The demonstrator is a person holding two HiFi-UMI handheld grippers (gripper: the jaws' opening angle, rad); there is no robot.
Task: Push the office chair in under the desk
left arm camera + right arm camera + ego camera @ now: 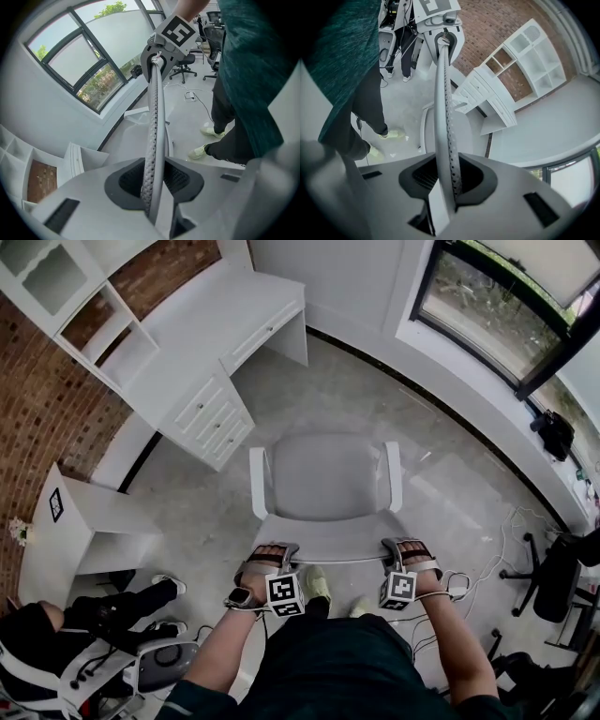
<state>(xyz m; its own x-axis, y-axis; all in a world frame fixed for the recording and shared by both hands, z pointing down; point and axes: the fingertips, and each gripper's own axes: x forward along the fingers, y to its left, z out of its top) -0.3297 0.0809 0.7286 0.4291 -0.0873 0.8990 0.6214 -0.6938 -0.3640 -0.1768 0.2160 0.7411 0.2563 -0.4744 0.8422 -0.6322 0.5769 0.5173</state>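
White office chair backrest (323, 547) between fingers (129, 180) | left gripper (272, 554), right gripper (408, 549) closing, unclamped | step: grasp | next: push ahead-left under tabletop (216, 315)

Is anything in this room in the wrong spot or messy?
The office chair stands out on the open floor, away from the white desk instead of tucked under it. Loose cables also trail across the floor on the right.
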